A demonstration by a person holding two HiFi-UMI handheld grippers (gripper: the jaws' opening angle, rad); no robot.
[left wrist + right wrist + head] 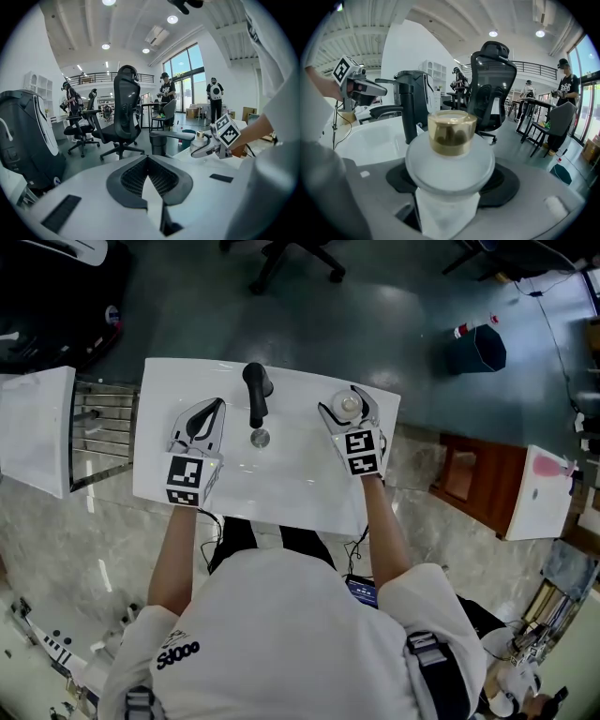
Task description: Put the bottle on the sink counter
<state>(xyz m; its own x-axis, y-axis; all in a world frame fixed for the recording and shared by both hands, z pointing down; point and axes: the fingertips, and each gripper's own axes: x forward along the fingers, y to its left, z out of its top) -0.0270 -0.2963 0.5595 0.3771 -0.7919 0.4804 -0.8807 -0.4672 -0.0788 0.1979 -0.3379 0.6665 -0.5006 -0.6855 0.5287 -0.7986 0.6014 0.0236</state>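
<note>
1. As seen from the head view, the right gripper sits right of centre in the upper half of the frame. Its jaws are clamped on the frosted white round bottle with a gold metallic cap.
2. The right gripper view confirms the grip: the jaws press the bottle on both sides, below its wide shoulder.
3. The bottle's long axis stands upright, cap uppermost. The head view looks almost straight down onto the cap.
4. Key relation: the bottle lies over the right-hand flat rim of the white rectangular ceramic sink. It is right of the black upright faucet and well apart from the round metal drain.
5. No view shows the bottle's base, so contact with the rim cannot be determined.
6. The left gripper hovers over the left part of the sink. In the left gripper view its jaws meet at the tips and grasp nothing.
7. Judgement: the right gripper is the nearer one and already carries the bottle. The remaining move appears to be a straight descent and release.
8. Risk: any tilt on release could roll the round body toward the basin.
</note>
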